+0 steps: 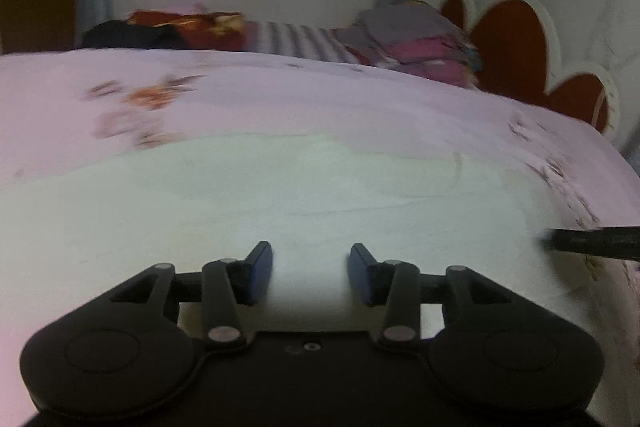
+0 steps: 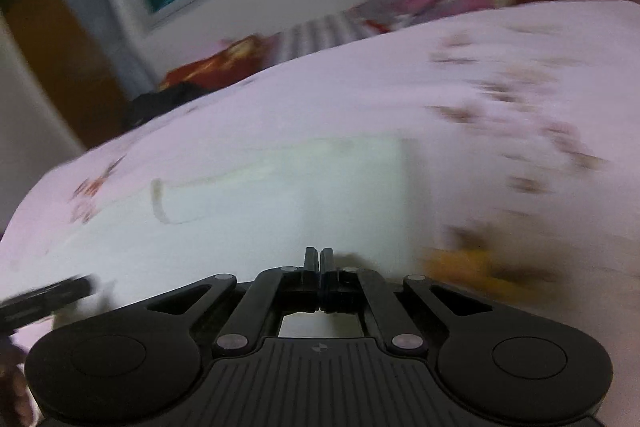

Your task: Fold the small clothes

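Note:
A small white garment [image 1: 304,195] lies spread flat on the pink floral bedsheet [image 1: 280,99]. My left gripper [image 1: 311,273] is open and empty, low over the garment's near part. In the right wrist view the garment [image 2: 304,195] shows a folded straight right edge and a curved hem at the left. My right gripper [image 2: 319,269] has its jaws pressed together at the garment's near edge; whether cloth is pinched between them is hidden. The other gripper's finger shows as a dark bar in the left wrist view [image 1: 592,245] and in the right wrist view [image 2: 44,297].
A stack of folded pink and grey clothes [image 1: 416,43] sits at the far right by the red headboard [image 1: 516,43]. Red and dark clothes [image 1: 168,27] lie at the far left under the window. A yellow blurred item [image 2: 480,267] lies right of my right gripper.

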`<state>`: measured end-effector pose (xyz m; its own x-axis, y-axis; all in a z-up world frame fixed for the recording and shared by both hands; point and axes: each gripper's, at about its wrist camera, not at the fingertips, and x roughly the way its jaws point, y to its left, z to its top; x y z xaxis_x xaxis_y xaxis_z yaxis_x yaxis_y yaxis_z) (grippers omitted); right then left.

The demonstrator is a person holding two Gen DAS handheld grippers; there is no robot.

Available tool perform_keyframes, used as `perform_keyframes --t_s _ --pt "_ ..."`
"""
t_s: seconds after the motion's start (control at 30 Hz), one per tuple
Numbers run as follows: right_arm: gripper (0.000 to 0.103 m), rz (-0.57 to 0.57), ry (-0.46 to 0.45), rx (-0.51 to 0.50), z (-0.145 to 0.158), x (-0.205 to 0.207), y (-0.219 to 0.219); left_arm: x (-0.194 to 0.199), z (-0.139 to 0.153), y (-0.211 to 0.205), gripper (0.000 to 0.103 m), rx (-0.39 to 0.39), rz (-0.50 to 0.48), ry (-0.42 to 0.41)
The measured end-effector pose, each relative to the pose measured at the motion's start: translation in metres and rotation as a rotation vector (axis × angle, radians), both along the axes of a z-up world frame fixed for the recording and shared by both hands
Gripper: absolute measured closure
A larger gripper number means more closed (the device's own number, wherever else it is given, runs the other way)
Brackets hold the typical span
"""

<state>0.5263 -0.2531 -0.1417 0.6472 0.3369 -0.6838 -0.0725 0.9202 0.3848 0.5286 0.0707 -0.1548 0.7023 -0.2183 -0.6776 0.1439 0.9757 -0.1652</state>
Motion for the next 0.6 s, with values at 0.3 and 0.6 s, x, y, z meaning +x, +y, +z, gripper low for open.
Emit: perform_keyframes --t_s 0.3,0.6 --pt "0.103 -0.129 0.014 -0.095 -0.021 0.064 -0.017 0.024 -0.014 0.019 0.062 0.086 -0.01 0.012" --pt "0.103 -0.204 0.054 -0.114 -0.016 0.091 -0.04 0.023 0.0 0.014 0.062 0.078 -0.017 -0.006"
